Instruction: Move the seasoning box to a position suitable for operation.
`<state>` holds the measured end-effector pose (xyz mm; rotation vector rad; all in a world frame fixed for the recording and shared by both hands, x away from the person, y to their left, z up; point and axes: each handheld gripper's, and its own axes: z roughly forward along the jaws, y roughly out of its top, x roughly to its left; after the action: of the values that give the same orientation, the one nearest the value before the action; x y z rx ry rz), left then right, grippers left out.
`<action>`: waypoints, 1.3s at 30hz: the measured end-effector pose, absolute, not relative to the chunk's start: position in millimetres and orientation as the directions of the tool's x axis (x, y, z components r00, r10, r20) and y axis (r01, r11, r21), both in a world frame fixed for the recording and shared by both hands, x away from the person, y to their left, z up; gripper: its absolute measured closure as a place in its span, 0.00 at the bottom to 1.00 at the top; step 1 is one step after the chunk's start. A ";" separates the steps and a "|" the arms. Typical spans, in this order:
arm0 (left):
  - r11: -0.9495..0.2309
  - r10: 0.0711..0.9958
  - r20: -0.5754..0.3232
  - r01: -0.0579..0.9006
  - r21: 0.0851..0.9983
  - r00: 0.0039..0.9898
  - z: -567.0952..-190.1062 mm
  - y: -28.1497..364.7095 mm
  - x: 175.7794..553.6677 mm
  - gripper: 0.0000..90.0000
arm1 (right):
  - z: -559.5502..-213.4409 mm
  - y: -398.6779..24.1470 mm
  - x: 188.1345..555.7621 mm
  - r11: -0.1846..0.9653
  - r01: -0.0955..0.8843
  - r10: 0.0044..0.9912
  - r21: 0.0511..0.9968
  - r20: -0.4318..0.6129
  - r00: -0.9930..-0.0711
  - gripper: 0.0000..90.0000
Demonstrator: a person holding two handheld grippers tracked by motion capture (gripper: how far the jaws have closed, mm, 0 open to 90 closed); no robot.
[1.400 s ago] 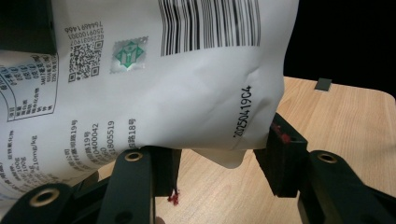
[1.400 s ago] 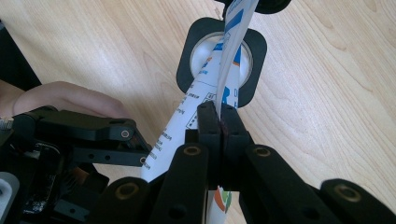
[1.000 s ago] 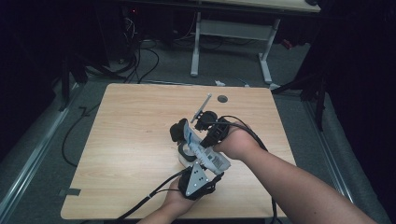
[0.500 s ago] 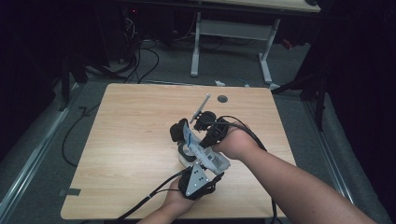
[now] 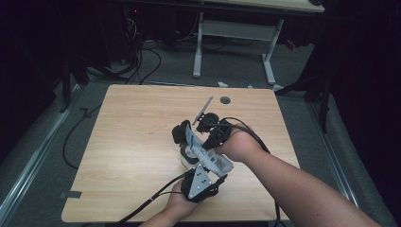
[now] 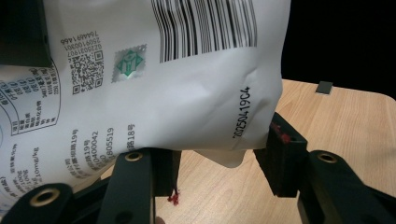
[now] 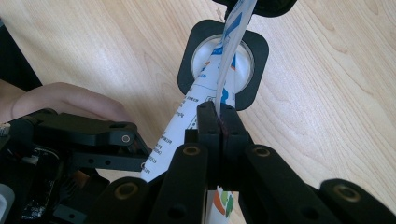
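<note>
White printed pouch (image 6: 154, 79), smooth and creased, barcode on its back, held above a round white cup (image 7: 243, 60) in a black square holder (image 7: 191, 51) on the wooden table (image 5: 127, 137). Cup's contents hidden. Right gripper (image 7: 218, 116) pinched tight on pouch's edge; left gripper (image 6: 217, 161) parted, straddling its bottom corner.

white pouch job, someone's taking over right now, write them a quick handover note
Right gripper: shut on the top edge of the white pouch, holding it above the cup.
Left gripper: jaws either side of the pouch's lower corner, a gap showing at one jaw; whether it grips, I cannot tell.
Things: the white cup, in a black square holder, stands on the wooden table; a thin silver tool lies behind it, untouched.
Done: pouch lifted, aimed at the cup.
Left: probably opening or emptying the pouch; nothing visibly poured.
</note>
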<state>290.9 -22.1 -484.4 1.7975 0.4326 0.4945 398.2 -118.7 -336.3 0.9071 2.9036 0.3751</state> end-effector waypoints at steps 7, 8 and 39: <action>-0.266 0.529 0.111 0.040 0.963 0.842 -483.9 -22.7 291.8 0.60 | -335.8 -119.3 399.0 0.796 0.548 0.568 0.258 -0.002 -0.823 1.00; -0.268 0.528 0.113 0.039 0.963 0.842 -483.8 -22.5 291.9 0.60 | -335.7 -119.3 399.1 0.796 0.548 0.568 0.258 -0.002 -0.823 1.00; -0.261 0.536 0.113 0.036 0.965 0.836 -483.5 -23.5 292.1 0.60 | -336.1 -118.1 399.4 0.796 0.547 0.567 0.262 -0.003 -0.824 1.00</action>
<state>292.1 -23.5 -483.5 1.7869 0.4383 0.5052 399.4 -118.1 -336.1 0.9007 2.8999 0.3848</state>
